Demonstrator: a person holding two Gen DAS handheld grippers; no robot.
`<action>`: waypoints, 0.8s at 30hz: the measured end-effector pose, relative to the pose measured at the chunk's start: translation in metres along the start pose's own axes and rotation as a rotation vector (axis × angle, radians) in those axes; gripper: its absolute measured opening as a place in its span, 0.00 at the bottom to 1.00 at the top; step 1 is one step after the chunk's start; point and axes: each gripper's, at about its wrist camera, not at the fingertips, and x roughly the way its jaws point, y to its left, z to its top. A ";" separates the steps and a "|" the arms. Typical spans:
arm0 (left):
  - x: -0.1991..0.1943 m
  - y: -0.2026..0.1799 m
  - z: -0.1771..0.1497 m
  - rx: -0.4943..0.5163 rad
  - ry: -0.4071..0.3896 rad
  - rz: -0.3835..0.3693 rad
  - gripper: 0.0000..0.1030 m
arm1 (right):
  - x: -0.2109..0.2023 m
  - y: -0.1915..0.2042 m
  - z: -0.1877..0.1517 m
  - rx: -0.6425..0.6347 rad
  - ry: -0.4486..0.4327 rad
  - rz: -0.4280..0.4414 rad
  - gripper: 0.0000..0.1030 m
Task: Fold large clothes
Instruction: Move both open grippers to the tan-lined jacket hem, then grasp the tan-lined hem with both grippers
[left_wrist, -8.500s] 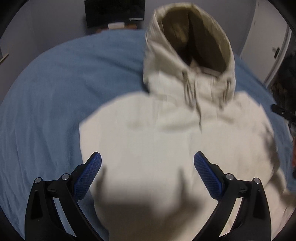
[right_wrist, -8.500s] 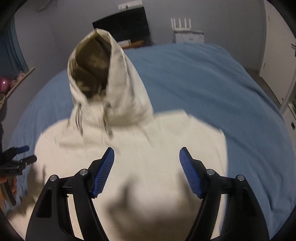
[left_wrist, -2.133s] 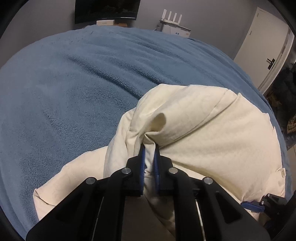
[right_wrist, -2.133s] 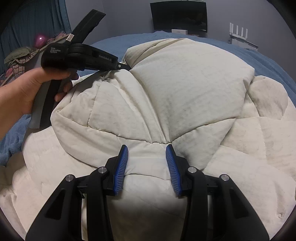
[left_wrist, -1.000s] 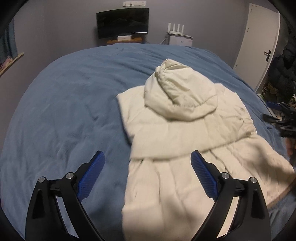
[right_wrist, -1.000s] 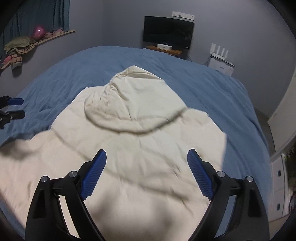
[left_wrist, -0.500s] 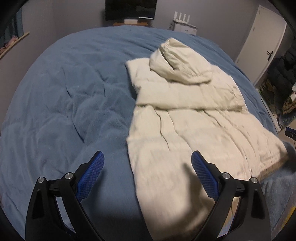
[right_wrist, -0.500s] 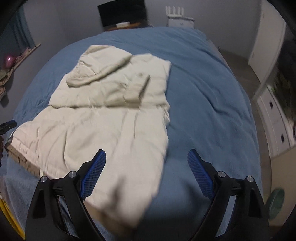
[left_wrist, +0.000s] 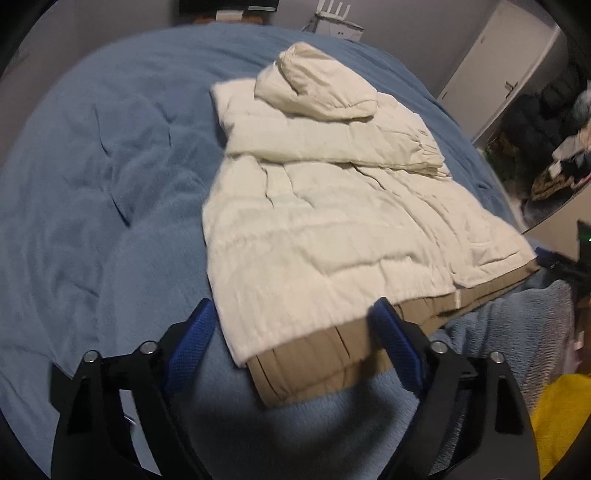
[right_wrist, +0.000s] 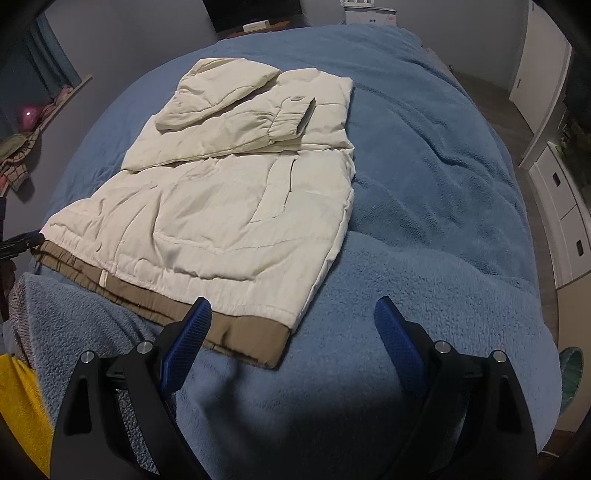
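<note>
Left gripper (left_wrist: 293, 341): black frame with 2 blue ribbed pads, spread wide and holding nothing; it hovers over the near-left corner of the jacket's hem, with its left pad (left_wrist: 192, 341) over the blanket and its right pad (left_wrist: 397, 345) over the tan band.
Right gripper (right_wrist: 293, 341): same black frame and blue pads, jaws wide apart, empty; its left pad (right_wrist: 186, 341) sits over the near-right corner of the hem, its right pad (right_wrist: 399, 343) over bare blanket.
Tan hem band (right_wrist: 243, 338): a brown strip that runs along the near edge of the jacket and peeks out from under the cream top layer; in the left wrist view (left_wrist: 314, 365) it shows pleats.
Cream quilted hooded jacket (right_wrist: 221, 206): lies flat on the bed, hem toward the grippers and hood farthest away; the body is rumpled with soft creases (left_wrist: 332, 229).
Folded sleeve (right_wrist: 291, 120): laid across the upper chest, with the cuff near the jacket's right edge.
Hood (left_wrist: 314, 88): folded down onto the shoulders as a rounded mound.
Blue fleece blanket (right_wrist: 424, 166): covers the whole bed under and around the jacket.
Yellow cloth (right_wrist: 18, 406): at the near corner, beside the bed's edge.
Black screen (right_wrist: 255, 11): against the far wall, beyond the bed.
White door (left_wrist: 498, 62): far right of the left wrist view.
</note>
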 end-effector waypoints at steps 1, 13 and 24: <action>0.000 0.000 -0.002 -0.009 0.005 -0.011 0.76 | 0.000 0.001 0.000 -0.002 0.005 0.008 0.83; -0.002 -0.005 -0.005 0.011 -0.025 -0.014 0.66 | 0.022 0.024 0.002 -0.054 0.055 0.109 0.82; 0.000 0.002 -0.004 0.025 0.002 -0.064 0.58 | 0.034 0.014 0.012 0.016 0.075 0.118 0.61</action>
